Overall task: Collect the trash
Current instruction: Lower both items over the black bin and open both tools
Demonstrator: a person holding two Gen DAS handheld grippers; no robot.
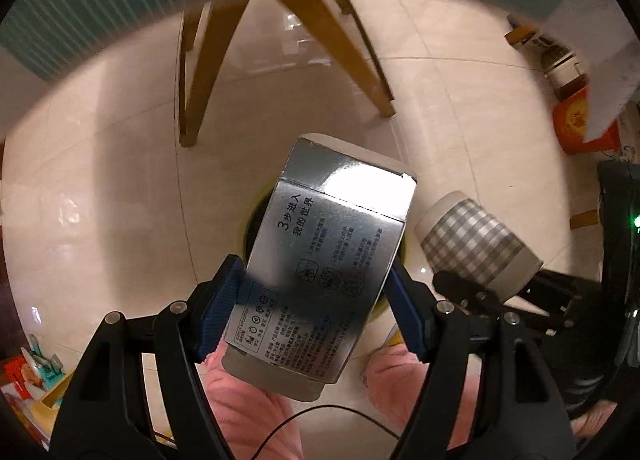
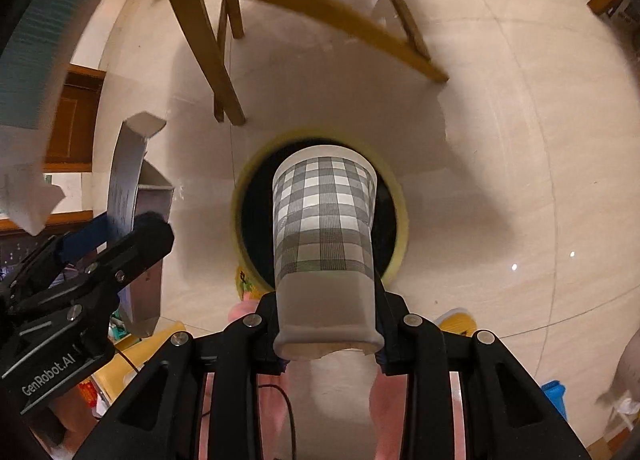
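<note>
Silver carton [image 1: 320, 260] printed with Chinese text, top flap open, pinched between blue-padded fingers [image 1: 222, 300] of left gripper [image 1: 316, 296], held tilted above yellow-rimmed trash bin [image 1: 250, 228]. Grey-and-white checked paper cup [image 2: 326, 236] clamped near its rim by right gripper [image 2: 328, 324], base pointing forward, mouth toward camera, rim torn at one spot; held directly over dark opening of same bin [image 2: 396, 196]. Cup [image 1: 476, 244] also seen in left view, just right of carton, not touching it. Bin standing on glossy cream tiled floor [image 2: 500, 164]. Wooden chair legs [image 1: 200, 72] beyond bin. Bottle [image 1: 560, 68] and orange box [image 1: 576, 124] on floor at far right. Pink-clad legs [image 1: 248, 412] below both grippers.
</note>
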